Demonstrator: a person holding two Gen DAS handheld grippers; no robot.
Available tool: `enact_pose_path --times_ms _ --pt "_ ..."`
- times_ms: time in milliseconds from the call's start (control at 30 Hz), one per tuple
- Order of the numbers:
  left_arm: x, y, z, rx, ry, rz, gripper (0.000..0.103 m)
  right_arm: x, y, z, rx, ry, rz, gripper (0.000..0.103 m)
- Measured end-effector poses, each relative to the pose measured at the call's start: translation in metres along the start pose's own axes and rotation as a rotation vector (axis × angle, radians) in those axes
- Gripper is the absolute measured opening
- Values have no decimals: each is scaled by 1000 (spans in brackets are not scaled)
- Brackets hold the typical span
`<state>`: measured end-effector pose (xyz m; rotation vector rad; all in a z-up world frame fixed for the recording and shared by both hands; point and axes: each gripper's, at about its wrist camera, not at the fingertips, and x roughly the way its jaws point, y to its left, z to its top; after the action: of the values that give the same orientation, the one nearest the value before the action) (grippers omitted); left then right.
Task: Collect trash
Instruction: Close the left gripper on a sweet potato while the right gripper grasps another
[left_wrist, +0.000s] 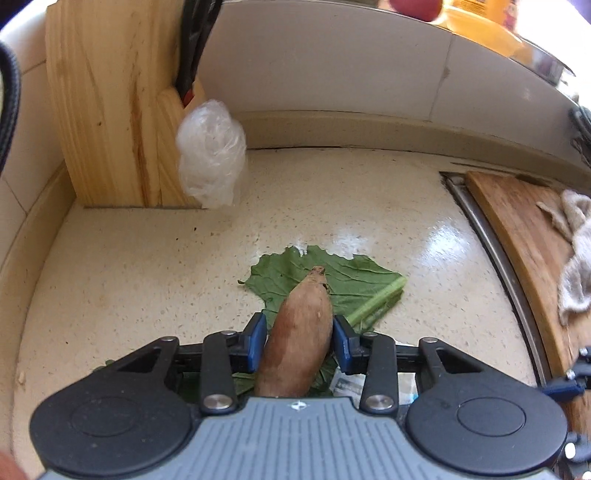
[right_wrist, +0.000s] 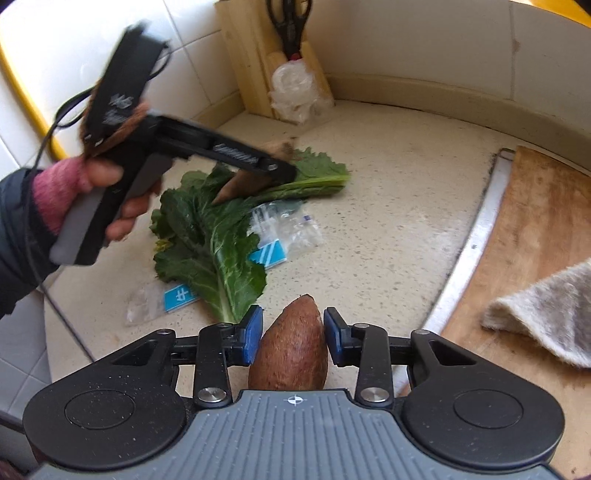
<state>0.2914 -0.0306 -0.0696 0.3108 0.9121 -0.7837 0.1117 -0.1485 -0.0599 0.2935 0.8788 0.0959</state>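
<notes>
Down on the speckled countertop (left_wrist: 147, 258), left wrist view first: the left gripper (left_wrist: 300, 339) is clamping a long brown sweet potato (left_wrist: 299, 332) between its blue pads, right over a green leaf (left_wrist: 351, 284) near the counter's front edge. The tuber is tapering, so I'm guessing it could be squirting out forward if the squeeze is landing on the slope. A balled clear plastic bag (left_wrist: 211, 153) is sitting by the wooden knife block (left_wrist: 107, 110) in the back left corner, against white tiles.

Right wrist view: the right gripper (right_wrist: 293, 336) is hugging a fatter sweet potato (right_wrist: 290, 350); the left pad is touching, the right looks barely on, so it might be slipping. Leafy greens (right_wrist: 210, 236) and plastic wrappers (right_wrist: 284, 225) are lying mid-counter. A cutting board (right_wrist: 535, 240) with a cloth (right_wrist: 546, 317) is sitting at the right edge.
</notes>
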Motion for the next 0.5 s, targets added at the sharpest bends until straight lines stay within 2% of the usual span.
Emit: enact_pose_path --times_ms 167,300,433,500 --pt "12 1 7 -12 -27 26 39 3 -5 -3 7 11 9 48" --pt "12 -5 8 11 -21 31 33 2 -6 -6 -18 7 3 57" --pt "0 -2 7 -8 -17 -11 33 -2 -9 -9 -5 -3 7 57" --pt "-8 2 7 -48 -21 -36 32 -4 -11 -11 12 2 28 48"
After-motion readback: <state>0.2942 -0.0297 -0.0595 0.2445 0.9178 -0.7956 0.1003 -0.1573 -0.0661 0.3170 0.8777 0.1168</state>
